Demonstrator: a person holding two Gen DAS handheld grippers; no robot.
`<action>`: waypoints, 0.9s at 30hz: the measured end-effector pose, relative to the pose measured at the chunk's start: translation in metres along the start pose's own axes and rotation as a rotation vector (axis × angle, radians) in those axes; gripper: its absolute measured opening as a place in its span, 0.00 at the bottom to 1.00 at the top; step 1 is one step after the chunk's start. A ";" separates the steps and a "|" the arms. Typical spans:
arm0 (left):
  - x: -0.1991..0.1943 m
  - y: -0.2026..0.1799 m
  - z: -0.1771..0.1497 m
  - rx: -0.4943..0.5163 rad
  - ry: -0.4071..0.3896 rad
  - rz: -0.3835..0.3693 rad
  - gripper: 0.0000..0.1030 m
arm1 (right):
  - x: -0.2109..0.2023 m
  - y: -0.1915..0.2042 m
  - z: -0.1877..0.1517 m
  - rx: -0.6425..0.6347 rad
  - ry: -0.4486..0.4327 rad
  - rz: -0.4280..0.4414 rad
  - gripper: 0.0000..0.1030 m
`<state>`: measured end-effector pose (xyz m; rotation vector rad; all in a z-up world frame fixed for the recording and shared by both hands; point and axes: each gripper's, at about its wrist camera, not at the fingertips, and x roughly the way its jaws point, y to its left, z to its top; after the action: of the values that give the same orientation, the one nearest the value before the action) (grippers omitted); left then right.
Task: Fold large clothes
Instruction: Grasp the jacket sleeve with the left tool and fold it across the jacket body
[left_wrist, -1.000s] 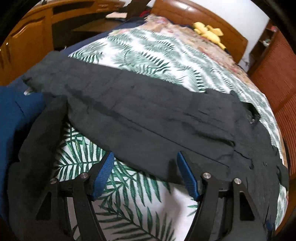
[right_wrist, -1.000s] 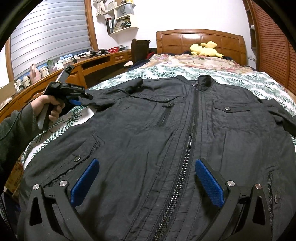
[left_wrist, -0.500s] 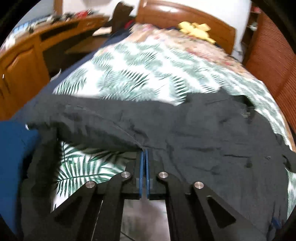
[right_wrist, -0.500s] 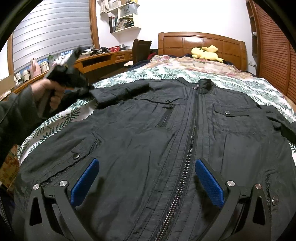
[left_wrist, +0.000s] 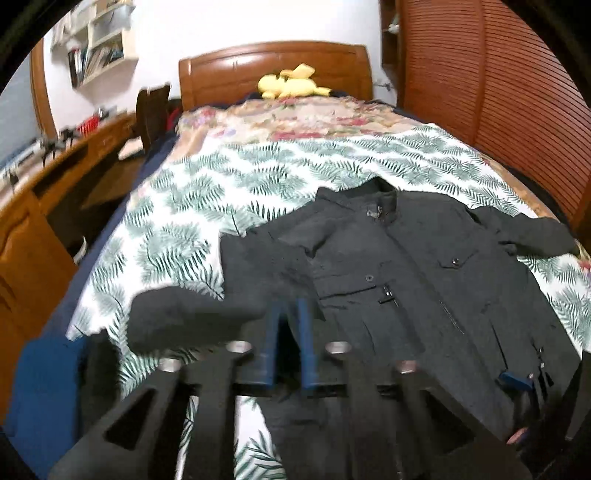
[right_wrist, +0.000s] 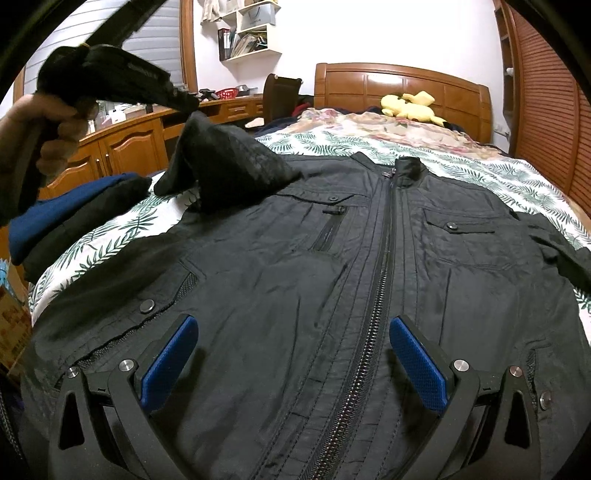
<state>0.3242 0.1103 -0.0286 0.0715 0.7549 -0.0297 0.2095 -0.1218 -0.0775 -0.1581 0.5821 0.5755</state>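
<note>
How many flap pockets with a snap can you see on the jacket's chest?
2. One flap left of the zipper above a small zip pocket; one flap right of it. Lower pockets may hide further snaps.

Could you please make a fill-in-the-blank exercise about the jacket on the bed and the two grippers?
1. The black jacket lies on the bed with its front zipper ____.
2. The left gripper lifts the jacket's ____ above the bedspread.
3. The right gripper hovers over the jacket's hem with nothing between its ____ pads.
4. A ____ plush toy lies by the headboard.

Missing words: closed; sleeve; blue; yellow
</note>
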 end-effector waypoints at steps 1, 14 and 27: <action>-0.005 0.004 0.001 -0.004 -0.021 0.004 0.57 | 0.000 0.001 0.000 -0.002 0.001 -0.001 1.00; 0.058 0.104 -0.043 -0.234 0.086 0.125 0.73 | 0.003 0.002 0.001 -0.005 0.017 -0.004 1.00; 0.111 0.133 -0.081 -0.410 0.224 0.039 0.11 | 0.003 0.000 0.001 -0.014 0.026 -0.007 1.00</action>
<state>0.3570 0.2485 -0.1566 -0.3053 0.9698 0.1731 0.2120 -0.1201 -0.0783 -0.1815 0.6028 0.5719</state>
